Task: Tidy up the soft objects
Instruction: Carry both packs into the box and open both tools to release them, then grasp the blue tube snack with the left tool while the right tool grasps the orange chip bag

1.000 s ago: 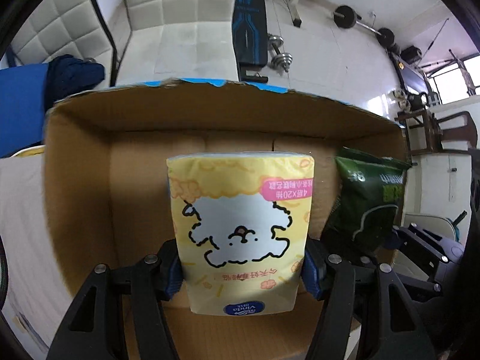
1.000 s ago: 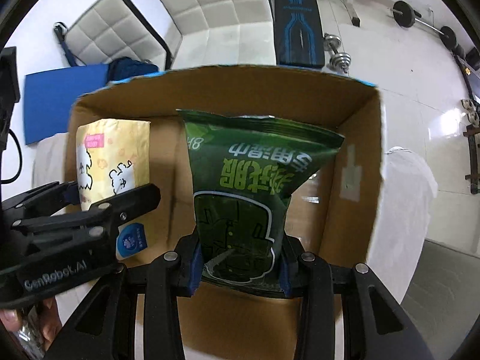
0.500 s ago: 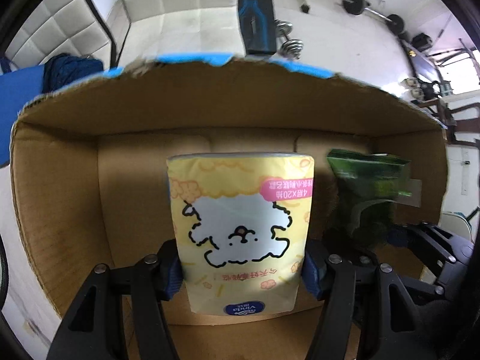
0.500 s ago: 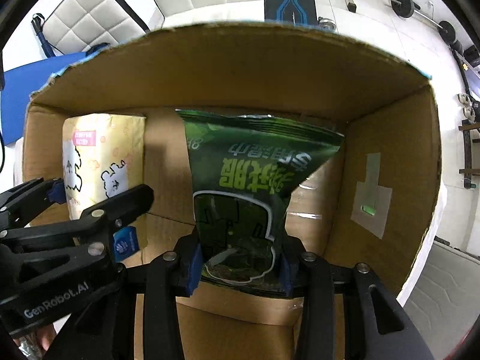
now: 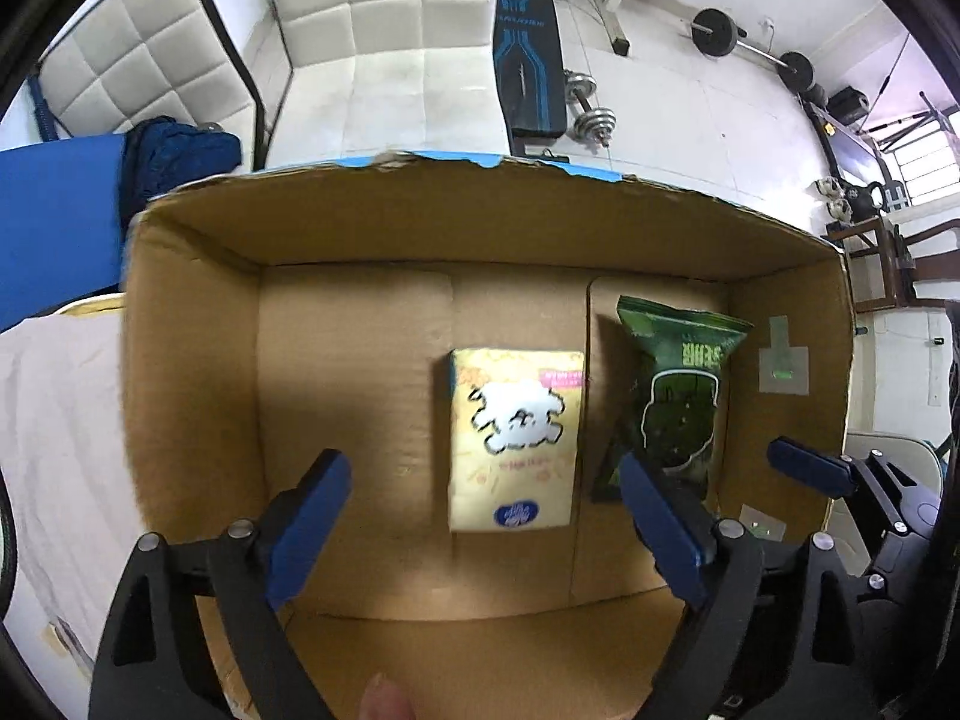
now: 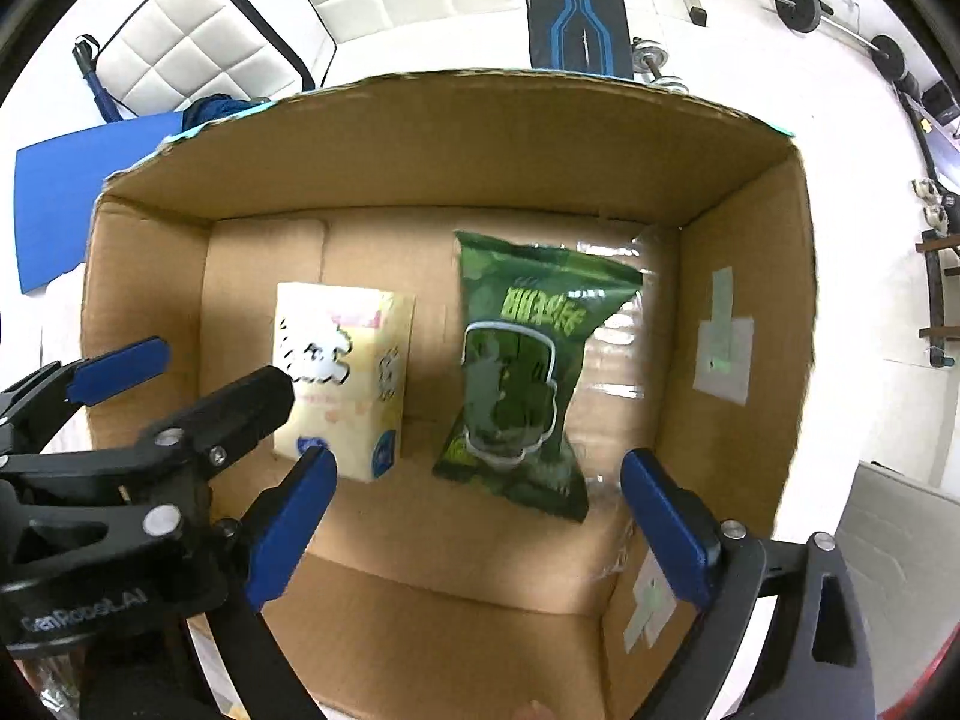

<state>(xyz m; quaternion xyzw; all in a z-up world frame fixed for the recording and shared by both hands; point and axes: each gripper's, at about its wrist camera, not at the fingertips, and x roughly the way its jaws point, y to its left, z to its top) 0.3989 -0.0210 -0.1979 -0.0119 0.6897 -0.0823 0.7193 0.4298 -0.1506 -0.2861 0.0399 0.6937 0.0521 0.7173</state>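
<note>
A yellow tissue pack (image 5: 516,438) with a white cartoon dog lies on the floor of an open cardboard box (image 5: 192,360). A green snack bag (image 5: 678,396) lies beside it to the right. Both also show in the right wrist view, the tissue pack (image 6: 342,372) left of the snack bag (image 6: 516,372) inside the box (image 6: 744,276). My left gripper (image 5: 486,510) is open and empty above the tissue pack. My right gripper (image 6: 480,498) is open and empty above the snack bag. The left gripper's fingers (image 6: 120,366) show at the left of the right wrist view.
The box stands on a surface covered with white cloth (image 5: 54,420). Behind it are white padded chairs (image 5: 384,42), a blue mat (image 5: 54,210), a black and blue weight bench (image 5: 528,60) and dumbbells (image 5: 588,114) on a white tiled floor.
Both grippers have opened and let go: the tissue pack and the snack bag now lie on the box floor. Both grippers have drawn back upward from the box.
</note>
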